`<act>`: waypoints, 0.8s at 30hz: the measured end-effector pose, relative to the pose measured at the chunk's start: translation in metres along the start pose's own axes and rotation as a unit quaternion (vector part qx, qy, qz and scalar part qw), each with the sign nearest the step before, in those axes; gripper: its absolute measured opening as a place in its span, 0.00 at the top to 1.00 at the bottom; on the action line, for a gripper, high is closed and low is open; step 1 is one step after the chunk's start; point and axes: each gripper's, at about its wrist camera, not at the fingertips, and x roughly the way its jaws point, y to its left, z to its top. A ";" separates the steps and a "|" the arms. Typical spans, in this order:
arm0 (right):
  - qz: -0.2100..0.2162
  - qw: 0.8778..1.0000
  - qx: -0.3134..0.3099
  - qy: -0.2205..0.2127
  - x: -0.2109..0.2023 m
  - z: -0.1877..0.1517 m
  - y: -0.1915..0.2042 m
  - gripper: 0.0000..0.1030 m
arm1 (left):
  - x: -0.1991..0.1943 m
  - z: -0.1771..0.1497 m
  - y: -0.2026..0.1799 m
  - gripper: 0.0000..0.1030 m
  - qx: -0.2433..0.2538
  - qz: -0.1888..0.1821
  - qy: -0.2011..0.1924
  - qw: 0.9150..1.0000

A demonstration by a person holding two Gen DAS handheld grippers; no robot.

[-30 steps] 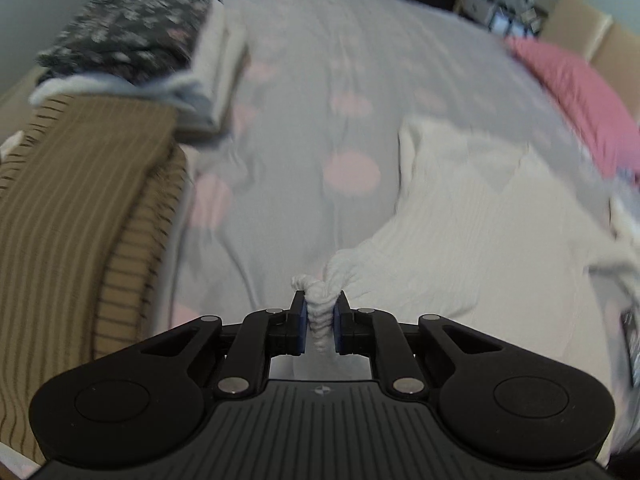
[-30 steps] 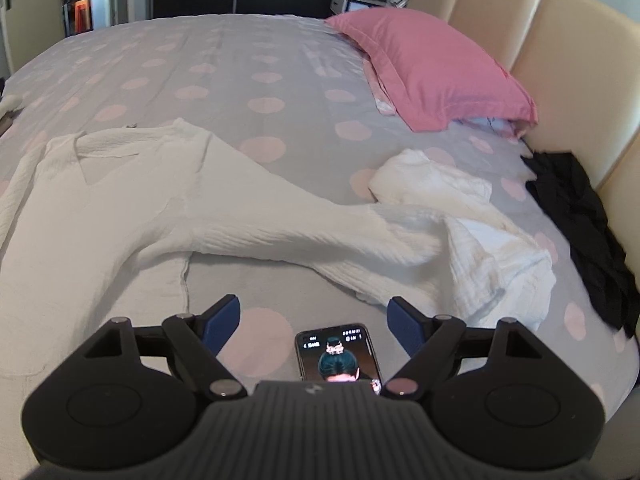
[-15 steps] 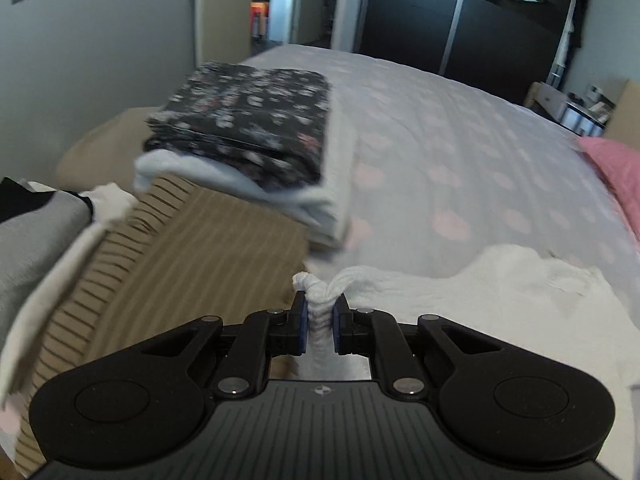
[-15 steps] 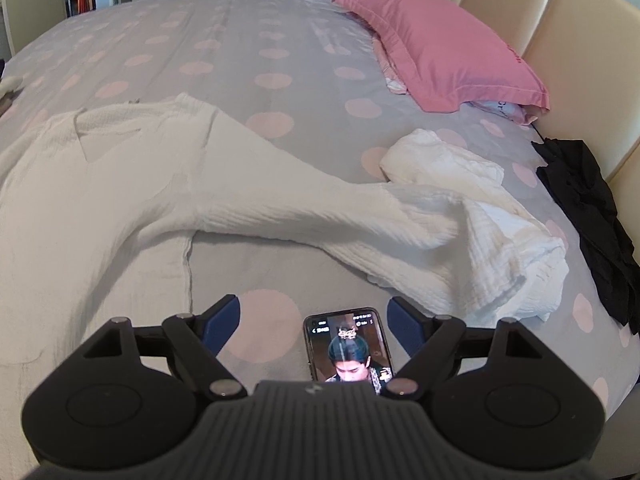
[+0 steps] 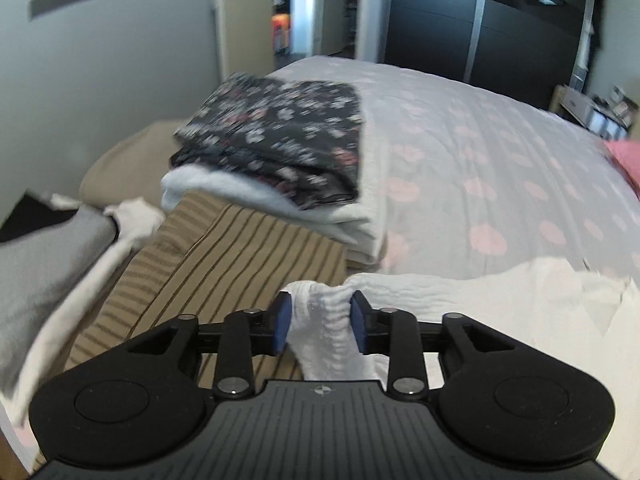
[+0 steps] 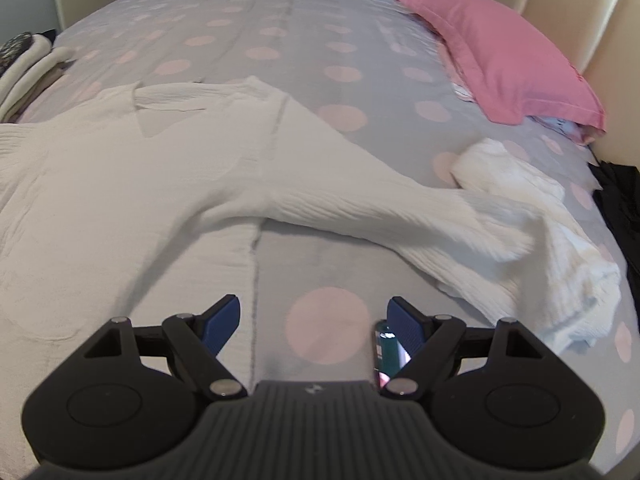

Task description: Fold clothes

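Folded stack (image 5: 280, 140) and striped garment (image 5: 240, 256) crowd the bed's left edge. Spotted bedspread (image 6: 280, 32) beyond lies open. A phone (image 6: 386, 350) sits just beside the right gripper (image 6: 314, 320).

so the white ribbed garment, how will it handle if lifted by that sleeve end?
Probably floppy: the white garment bunches between the left gripper pads. Likely light, draping thin over the bedspread. The right gripper is open, so the far sleeve would probably drag.

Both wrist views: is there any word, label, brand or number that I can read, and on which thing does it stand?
No text can be read.
Phone: its lit screen is mostly hidden behind the right gripper; nothing is legible.
Gripper bodies: each bears only a small emblem, no letters.
White garment, in the left gripper: no label shows.
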 end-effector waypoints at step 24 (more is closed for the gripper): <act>0.019 1.000 -0.018 -0.002 0.115 0.144 -0.071 0.20 | 0.137 0.025 -0.179 0.56 0.188 -0.148 0.054 0.969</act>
